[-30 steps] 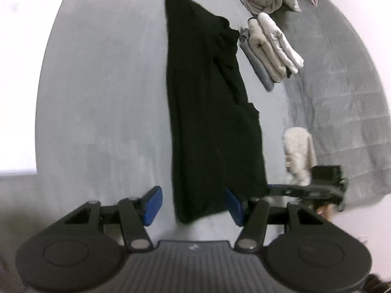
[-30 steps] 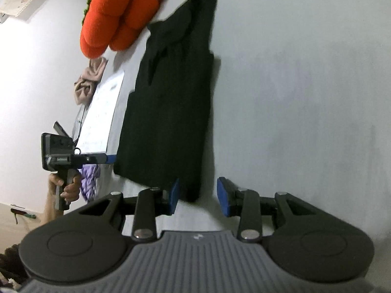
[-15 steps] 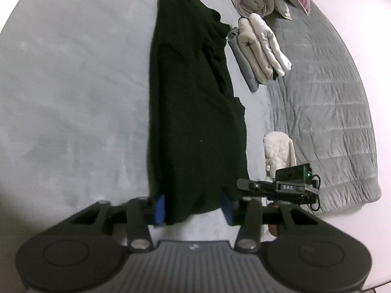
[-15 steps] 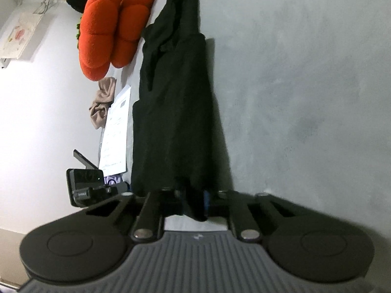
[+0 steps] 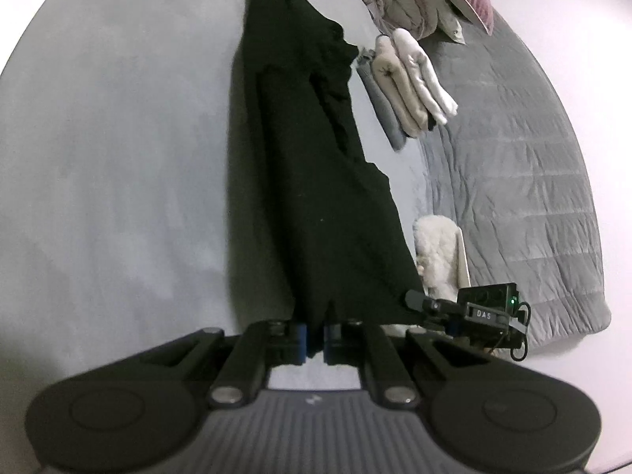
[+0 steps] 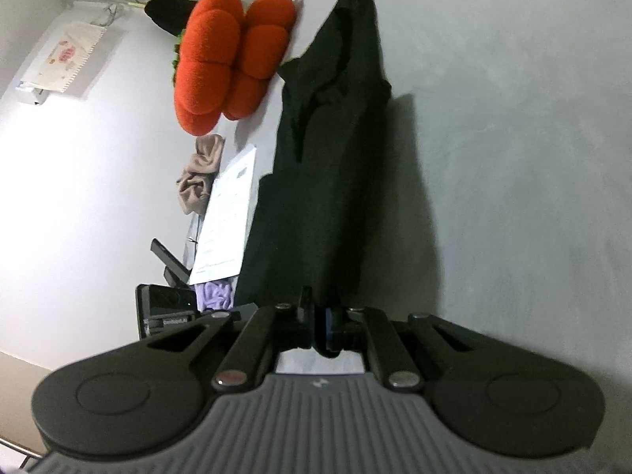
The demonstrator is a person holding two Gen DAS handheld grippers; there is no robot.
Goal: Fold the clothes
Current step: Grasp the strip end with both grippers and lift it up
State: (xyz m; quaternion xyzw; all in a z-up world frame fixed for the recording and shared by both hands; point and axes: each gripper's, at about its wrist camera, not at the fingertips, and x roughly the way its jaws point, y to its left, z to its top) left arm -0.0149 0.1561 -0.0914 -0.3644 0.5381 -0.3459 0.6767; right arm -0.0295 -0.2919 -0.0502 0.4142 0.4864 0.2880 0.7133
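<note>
A black garment (image 5: 308,181) lies stretched lengthwise on the pale grey sheet (image 5: 118,158), running away from me. My left gripper (image 5: 315,337) has its blue pads closing tight on the near hem, with cloth pinched between them. In the right wrist view the same garment (image 6: 331,181) runs up the frame. My right gripper (image 6: 319,330) is shut on the other near corner of the hem. Each gripper shows in the other's view: the right gripper (image 5: 486,312) at the garment's right corner, the left gripper (image 6: 166,312) at its left.
A stack of folded clothes (image 5: 407,87) sits right of the garment, near a grey quilt (image 5: 513,197) and a fluffy white item (image 5: 434,249). On the other side are an orange plush cushion (image 6: 233,59), a sheet of paper (image 6: 229,213) and a beige cloth (image 6: 199,173).
Both grippers went from open around the hem to shut on it, the right one first. The garment's near end now looks pulled taut and narrower.
</note>
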